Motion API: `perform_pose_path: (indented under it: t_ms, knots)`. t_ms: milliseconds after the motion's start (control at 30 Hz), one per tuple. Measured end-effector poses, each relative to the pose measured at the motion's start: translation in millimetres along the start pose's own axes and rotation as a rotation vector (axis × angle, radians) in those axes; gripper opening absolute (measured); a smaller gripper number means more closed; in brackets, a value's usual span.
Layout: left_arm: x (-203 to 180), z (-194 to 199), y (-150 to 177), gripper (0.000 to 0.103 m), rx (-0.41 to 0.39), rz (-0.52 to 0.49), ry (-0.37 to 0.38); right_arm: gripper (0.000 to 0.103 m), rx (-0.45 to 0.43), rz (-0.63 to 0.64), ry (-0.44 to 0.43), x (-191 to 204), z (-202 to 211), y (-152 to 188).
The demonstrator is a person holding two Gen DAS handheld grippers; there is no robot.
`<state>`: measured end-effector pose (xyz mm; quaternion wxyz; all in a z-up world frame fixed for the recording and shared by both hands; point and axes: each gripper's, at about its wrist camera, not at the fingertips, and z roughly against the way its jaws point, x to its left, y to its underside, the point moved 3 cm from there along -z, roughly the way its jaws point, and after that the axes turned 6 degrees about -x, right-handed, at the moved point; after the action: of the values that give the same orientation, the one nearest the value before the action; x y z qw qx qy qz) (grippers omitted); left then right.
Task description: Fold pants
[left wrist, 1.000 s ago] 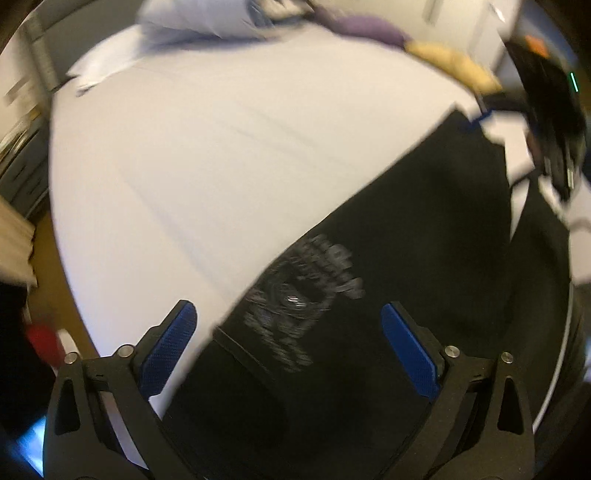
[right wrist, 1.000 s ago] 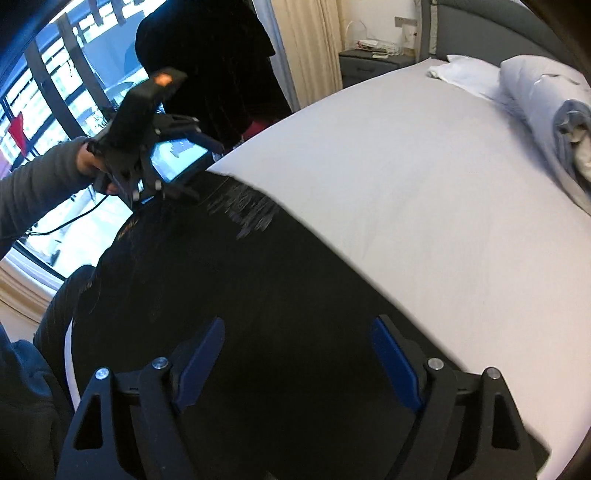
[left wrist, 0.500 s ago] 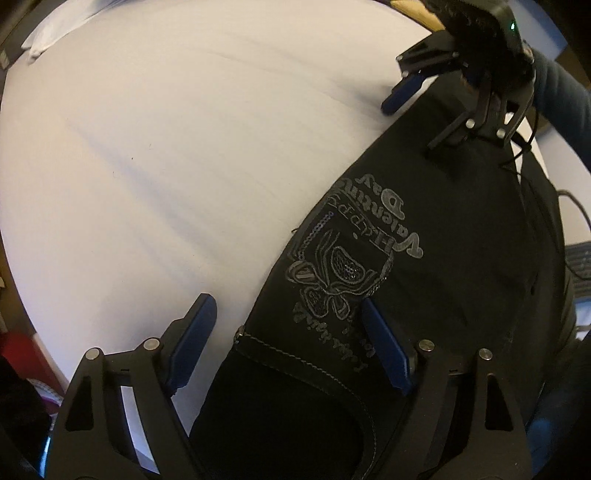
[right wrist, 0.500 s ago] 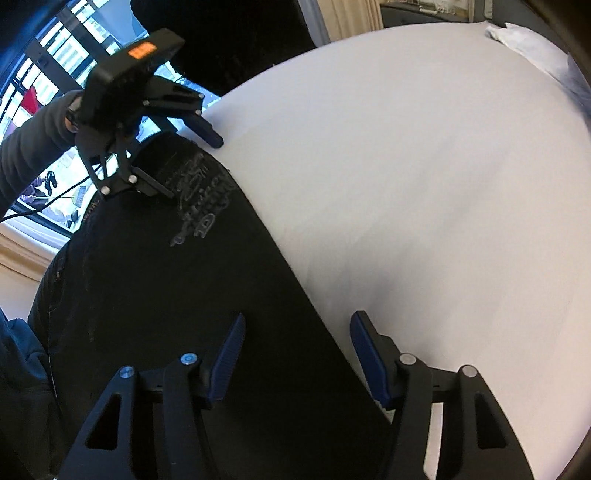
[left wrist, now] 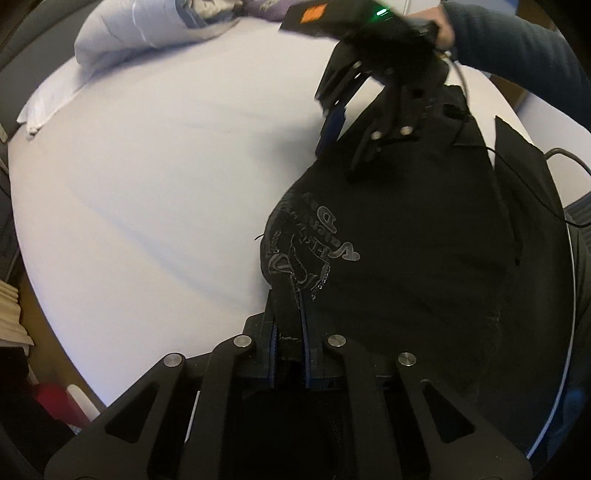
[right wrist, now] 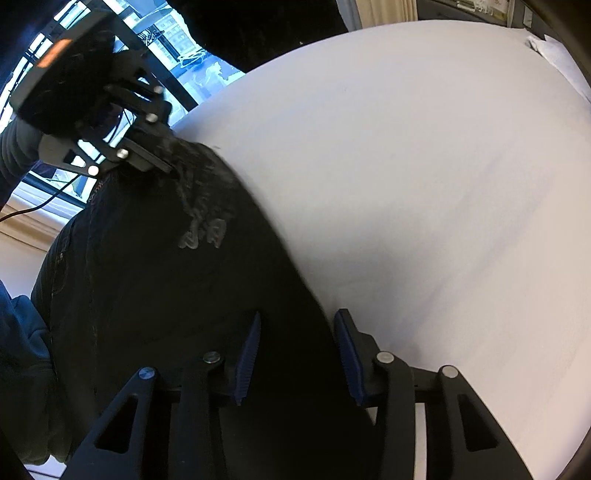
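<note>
The black pants (left wrist: 406, 236) with a grey printed design lie on the white bed (left wrist: 147, 184) near its edge. My left gripper (left wrist: 290, 317) is shut on a bunched edge of the pants by the print. In the right wrist view the pants (right wrist: 166, 277) fill the lower left. My right gripper (right wrist: 299, 325) is partly closed, still with a gap, its blue pads straddling the pants' edge, and it also shows in the left wrist view (left wrist: 332, 125). The left gripper appears in the right wrist view (right wrist: 162, 162) clamped on the cloth.
A pile of light bedding and pillows (left wrist: 147, 33) sits at the far end of the bed. A window (right wrist: 92, 110) and a curtain lie beyond the bed's side. A cable (left wrist: 546, 177) trails over the pants.
My left gripper went from wide open over the print to shut on the pants' edge. My right gripper narrowed its jaws around the other edge and moved lower onto the cloth.
</note>
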<state>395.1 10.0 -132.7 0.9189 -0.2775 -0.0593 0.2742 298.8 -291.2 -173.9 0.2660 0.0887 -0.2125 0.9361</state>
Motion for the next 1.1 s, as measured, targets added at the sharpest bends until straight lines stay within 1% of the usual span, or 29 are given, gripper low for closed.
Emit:
perform_pose_path:
  t_ms: [100,167,200,233,267,300,333,433,600,700,767,833,867,900,967,1033,1067,1100]
  knots:
    - [-13.0,7.2,4.2,0.008,-0.027,-0.039,-0.013,0.039,-0.004,-0.041,-0.022,-8.0,1.4,-1.8]
    - [-20.4,8.6,-4.1,0.008,-0.035,-0.06,-0.028,0.04,-0.004,-0.039,-0.024,-6.4,0.4,-2.4]
    - [-22.1,6.9,-6.5,0.008,-0.034,-0.064,-0.03,0.038,-0.002,-0.033,-0.02,-5.0,1.0,-3.1]
    - [-16.5,9.5,-5.4,0.008,-0.028,-0.066,-0.034,0.035,0.0,-0.033,-0.02,-3.8,1.1,-4.0]
    - [-4.9,20.3,-1.2,0.008,-0.021,-0.065,-0.039,0.027,0.001,-0.031,-0.02,-2.3,-0.6,-4.0]
    - [-4.6,17.5,-0.7,0.008,-0.005,-0.068,-0.054,0.019,0.005,-0.021,-0.01,-1.0,-2.5,-6.4]
    - [-4.4,17.2,-0.2,0.008,0.0,-0.073,-0.061,0.012,0.009,-0.014,0.002,0.3,-1.3,-5.4]
    - [-7.4,9.3,-1.5,0.008,0.017,-0.073,-0.082,0.005,0.01,0.015,0.057,12.8,1.4,-3.9]
    - [-14.5,8.0,-5.1,0.008,0.009,-0.052,-0.115,0.004,-0.04,0.037,0.183,39.9,19.5,-3.3]
    - [-22.0,18.0,-6.0,0.008,-0.002,-0.039,-0.145,0.004,-0.078,0.014,0.249,63.3,25.8,1.2]
    - [-30.9,27.1,-6.6,0.008,-0.011,-0.046,-0.171,0.004,-0.109,-0.026,0.277,79.6,27.4,6.6]
    - [-50.6,36.1,-6.9,0.008,-0.017,-0.078,-0.202,0.004,-0.14,-0.079,0.292,96.5,27.4,14.2]
    - [-53.6,41.1,-5.4,0.008,-0.019,-0.088,-0.207,0.004,-0.17,-0.14,0.295,102.9,28.4,18.9]
    - [-64.9,46.2,-4.1,0.008,-0.025,-0.101,-0.221,0.004,-0.191,-0.186,0.288,102.4,31.8,23.2]
    - [-78.1,52.8,-1.3,0.008,-0.034,-0.109,-0.242,0.004,-0.268,-0.358,0.263,109.1,37.1,38.7]
    - [-97.1,57.9,3.9,0.008,-0.039,-0.124,-0.262,0.004,-0.365,-0.514,0.223,112.5,41.9,52.6]
    - [-108.4,59.8,7.4,0.008,-0.041,-0.129,-0.262,0.004,-0.401,-0.576,0.204,111.0,43.9,59.8]
    - [-110.2,64.3,11.6,0.008,-0.044,-0.127,-0.262,0.004,-0.457,-0.658,0.175,111.8,46.1,68.9]
